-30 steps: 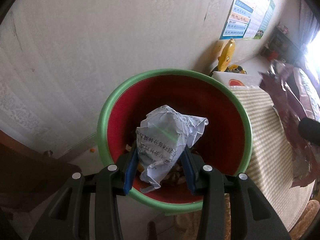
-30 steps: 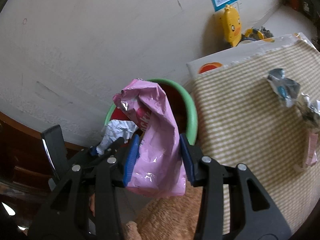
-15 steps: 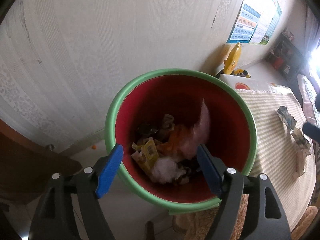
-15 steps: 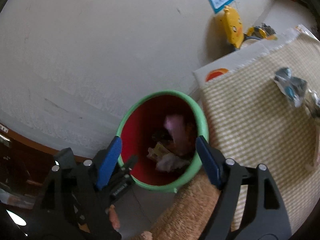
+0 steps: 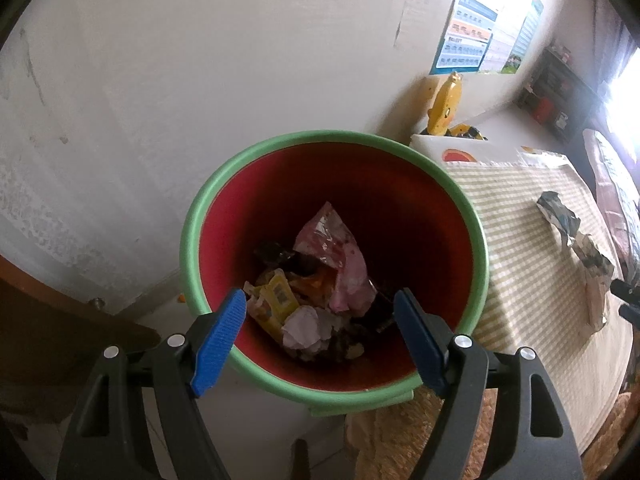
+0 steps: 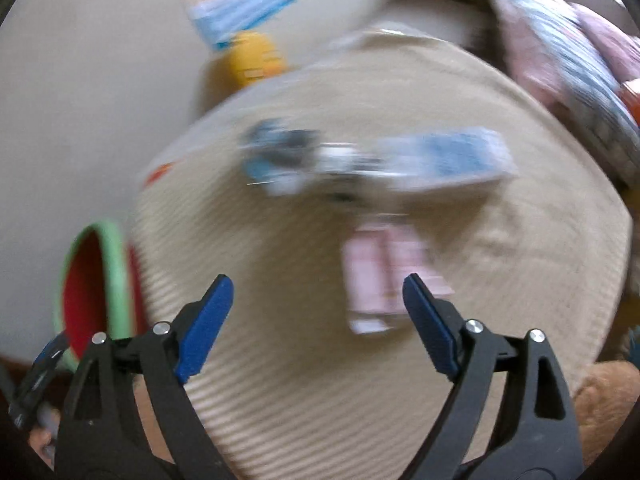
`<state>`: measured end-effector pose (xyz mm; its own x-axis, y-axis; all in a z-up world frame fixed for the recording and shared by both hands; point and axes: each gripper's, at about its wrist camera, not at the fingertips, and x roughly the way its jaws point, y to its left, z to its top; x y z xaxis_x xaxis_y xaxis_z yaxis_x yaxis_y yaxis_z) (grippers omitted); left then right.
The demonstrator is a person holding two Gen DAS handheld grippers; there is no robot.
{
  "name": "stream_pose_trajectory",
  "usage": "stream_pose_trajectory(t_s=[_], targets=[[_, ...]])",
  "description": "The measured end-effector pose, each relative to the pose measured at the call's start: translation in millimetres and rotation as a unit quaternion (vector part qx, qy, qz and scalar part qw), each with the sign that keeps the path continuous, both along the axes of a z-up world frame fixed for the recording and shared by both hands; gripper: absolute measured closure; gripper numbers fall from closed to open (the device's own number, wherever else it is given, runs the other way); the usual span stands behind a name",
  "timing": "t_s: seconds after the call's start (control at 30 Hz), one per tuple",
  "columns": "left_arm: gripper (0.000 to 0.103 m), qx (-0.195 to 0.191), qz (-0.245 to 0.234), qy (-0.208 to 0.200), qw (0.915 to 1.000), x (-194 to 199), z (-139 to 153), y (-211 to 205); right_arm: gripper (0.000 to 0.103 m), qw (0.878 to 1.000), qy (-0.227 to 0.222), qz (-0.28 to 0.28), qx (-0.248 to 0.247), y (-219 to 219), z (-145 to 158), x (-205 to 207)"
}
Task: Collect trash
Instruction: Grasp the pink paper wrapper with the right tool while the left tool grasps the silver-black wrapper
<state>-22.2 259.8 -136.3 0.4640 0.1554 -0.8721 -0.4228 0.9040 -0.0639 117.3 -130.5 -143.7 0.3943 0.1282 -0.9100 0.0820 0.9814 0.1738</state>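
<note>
Bin (image 5: pixel 188 248), green rim w/ red inside, sits off the desk's edge against a pale wall (image 5: pixel 200 60). Left gripper (image 5: pixel 320 336) hovers over the bin mouth, blue fingers (image 5: pixel 218 344) spread wide, nothing between them. Inside the bin: pink wrapper (image 5: pixel 340 252) leaning upright on the heap, crumpled white paper (image 5: pixel 306 326) below it, yellow packet (image 5: pixel 276 300) beside the paper, dark scraps underneath, too small to ID.

Desk (image 5: pixel 516 264) carries a beige striped cloth. Left view shows crumpled foil wrappers (image 5: pixel 560 216) near its far-right edge, well apart from the bin. Yellow duck toy (image 5: pixel 446 104) stands past the desk's far corner by the wall, poster (image 5: pixel 468 44) above it.

Right gripper (image 6: pixel 316 320) is over the desk (image 6: pixel 300 380), fingers (image 6: pixel 206 320) wide apart, empty. Right view heavily motion-blurred. Pink pack (image 6: pixel 384 280) lies flat on the cloth just ahead of the fingers, nearer the right-hand one; not touching either as far as blur lets me judge. Farther back mid-desk: blue-silver crumpled wrapper (image 6: pixel 280 160) and a bluish flat pack (image 6: pixel 448 160), side by side; can't tell if touching. Bin (image 6: pixel 116 280) shows at the desk's left edge. Dark tip of the left gripper (image 6: pixel 40 376) sits low at the left, by the bin.
</note>
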Motion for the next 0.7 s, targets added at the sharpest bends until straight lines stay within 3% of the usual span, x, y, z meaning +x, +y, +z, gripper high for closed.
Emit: stream_pose_trajectory(t_s=[0.17,0.4,0.47,0.5,0.63,0.67,0.7], targets=[[0.030,-0.001,-0.016,0.006,0.9998,4,1,-16,0.017,0.999,0.033,-0.001,-0.006,-25,-25,10],[0.030,0.000,-0.061,-0.002,0.9982,10,17,-55,0.017,0.998,0.040,0.047,0.000,-7,-44,27],[0.030,0.001,-0.076,-0.005,0.9971,14,24,-70,0.030,0.997,0.043,0.060,0.007,-5,-45,29],[0.030,0.000,-0.084,-0.007,0.9965,15,27,-77,0.041,0.997,0.048,0.064,0.016,-4,-45,29],[0.030,-0.003,-0.113,-0.012,0.9935,25,35,-105,0.049,0.996,0.038,0.064,0.052,-16,-32,11],[0.030,-0.004,-0.123,-0.013,0.9923,30,37,-114,0.062,0.995,0.036,0.067,0.060,-21,-27,2],[0.030,-0.006,-0.135,-0.015,0.9907,34,40,-124,0.064,0.995,0.032,0.068,0.063,-26,-23,-7]])
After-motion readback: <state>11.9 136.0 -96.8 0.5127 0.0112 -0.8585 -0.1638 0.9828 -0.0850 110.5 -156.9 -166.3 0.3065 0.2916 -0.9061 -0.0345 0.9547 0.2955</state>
